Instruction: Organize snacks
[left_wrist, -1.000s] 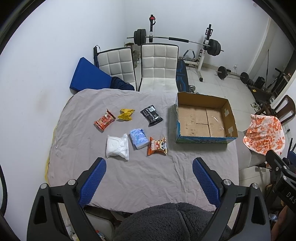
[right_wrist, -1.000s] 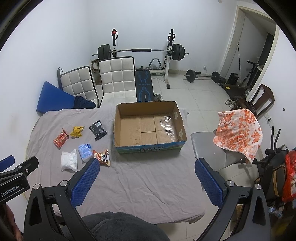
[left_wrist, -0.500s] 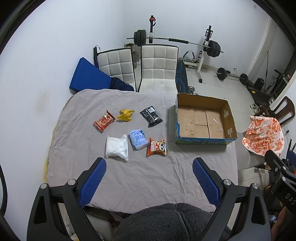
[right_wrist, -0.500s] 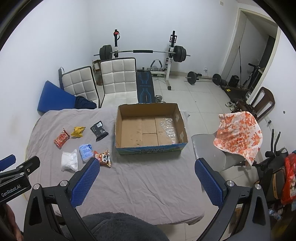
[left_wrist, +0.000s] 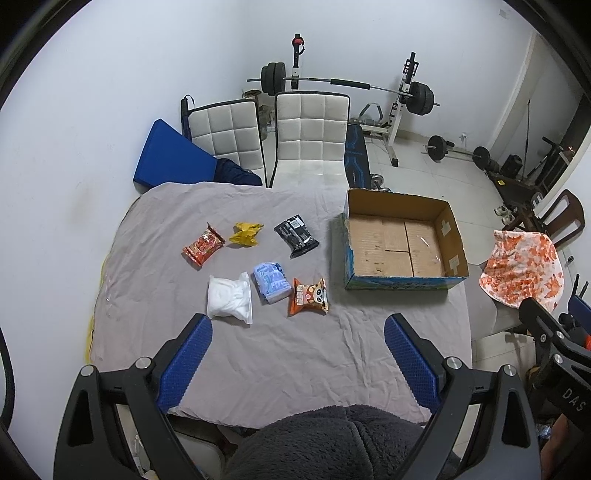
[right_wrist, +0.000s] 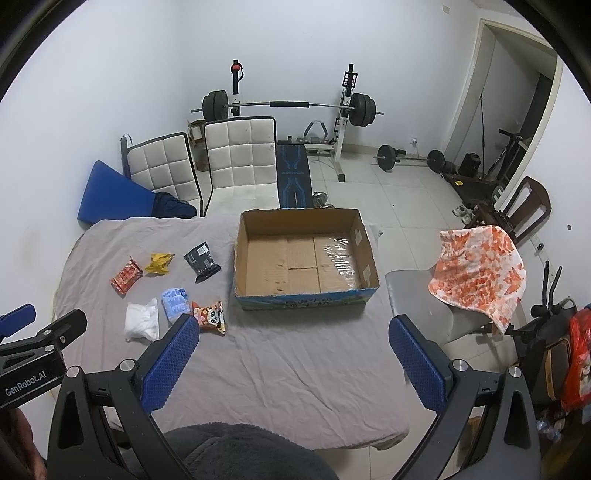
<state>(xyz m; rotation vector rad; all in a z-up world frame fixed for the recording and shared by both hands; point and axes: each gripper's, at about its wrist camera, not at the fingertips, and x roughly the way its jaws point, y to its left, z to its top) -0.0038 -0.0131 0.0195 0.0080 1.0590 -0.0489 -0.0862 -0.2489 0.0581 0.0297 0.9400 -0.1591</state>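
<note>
- The left gripper (left_wrist: 297, 334) is being held with its blue-padded fingers (left_wrist: 184, 360) spread wide, nothing between them, above the near part of the table (left_wrist: 295, 354), nearer than the cardboard box (left_wrist: 402, 282) and to its left.
- The right gripper (right_wrist: 291, 338) is likewise being held with its fingers (right_wrist: 417, 363) spread apart and empty, hovering over the cloth just on the near side of the box.
- The cardboard box is being shown open-topped on the grey-covered table; only its bare floor of taped flaps is being seen inside, no snack in it.
- All six snacks are being shown outside the box, lying to its left on the cloth.
- The orange panda packet (left_wrist: 309, 297) is being shown nearest the box's near left corner, close but apart from it.
- The light blue packet (left_wrist: 271, 282) is being shown just left of the panda packet, and the white bag (left_wrist: 229, 302) just left of that again.
- The black packet (left_wrist: 297, 236) is being shown left of the box's left wall, further back than the panda packet.
- The yellow wrapper (left_wrist: 245, 234) and the red packet (left_wrist: 203, 245) are being shown farther left of the box, beyond the black packet.
- Two white padded chairs (left_wrist: 310, 133) are being shown behind the table, beyond and left of the box, with a barbell rack (left_wrist: 347, 85) at the wall.
- An orange-patterned cloth (right_wrist: 480, 271) is being shown draped over a seat to the right of the box.
- A dark fleece sleeve (left_wrist: 325, 443) is being shown at the bottom edge, nearer than the box.
</note>
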